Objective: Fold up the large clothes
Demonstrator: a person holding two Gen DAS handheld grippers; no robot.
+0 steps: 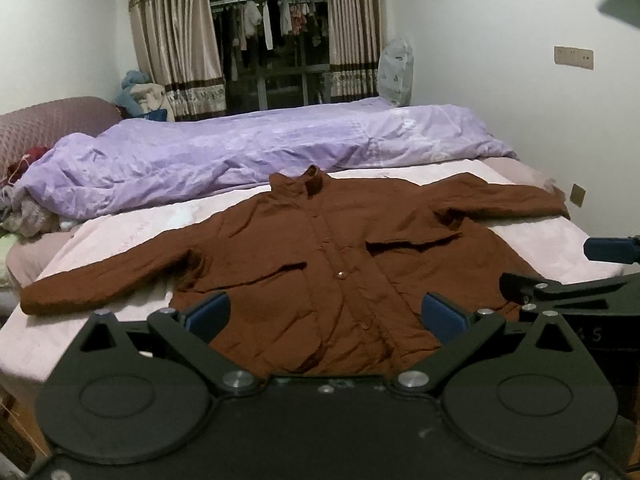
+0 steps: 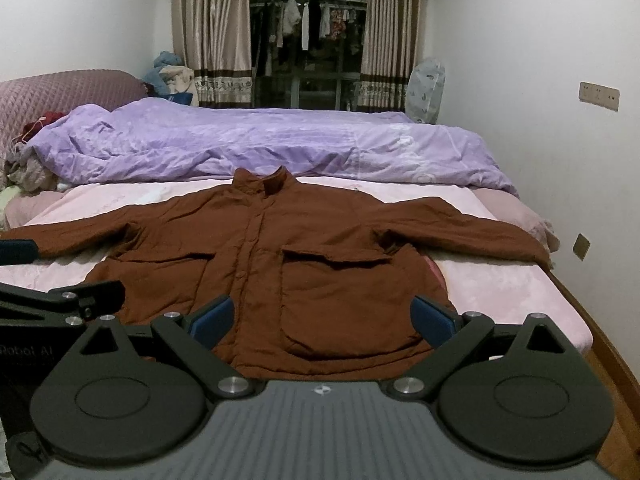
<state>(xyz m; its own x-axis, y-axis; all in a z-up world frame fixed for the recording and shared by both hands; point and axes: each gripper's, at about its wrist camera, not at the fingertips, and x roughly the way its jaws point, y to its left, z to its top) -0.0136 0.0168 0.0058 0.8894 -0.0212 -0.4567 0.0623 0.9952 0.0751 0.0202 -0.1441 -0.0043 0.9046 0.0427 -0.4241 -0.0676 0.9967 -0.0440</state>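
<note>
A brown buttoned jacket (image 1: 320, 264) (image 2: 304, 256) lies flat and face up on the pink bed sheet (image 1: 120, 236) (image 2: 500, 284), collar toward the far side, both sleeves spread out sideways. My left gripper (image 1: 326, 316) hovers open at the jacket's near hem, its blue pads wide apart with nothing between them. My right gripper (image 2: 324, 318) is also open over the near hem, to the right of the button line, below the flap pocket. Each gripper shows at the edge of the other's view.
A rumpled purple duvet (image 1: 256, 148) (image 2: 256, 140) lies across the bed behind the jacket. A mauve headboard (image 2: 60, 96) and loose clothes sit at the left. White walls, curtains (image 2: 208, 32) and a covered fan (image 2: 426, 88) stand beyond. The bed's wooden right edge (image 2: 588, 320) meets the floor.
</note>
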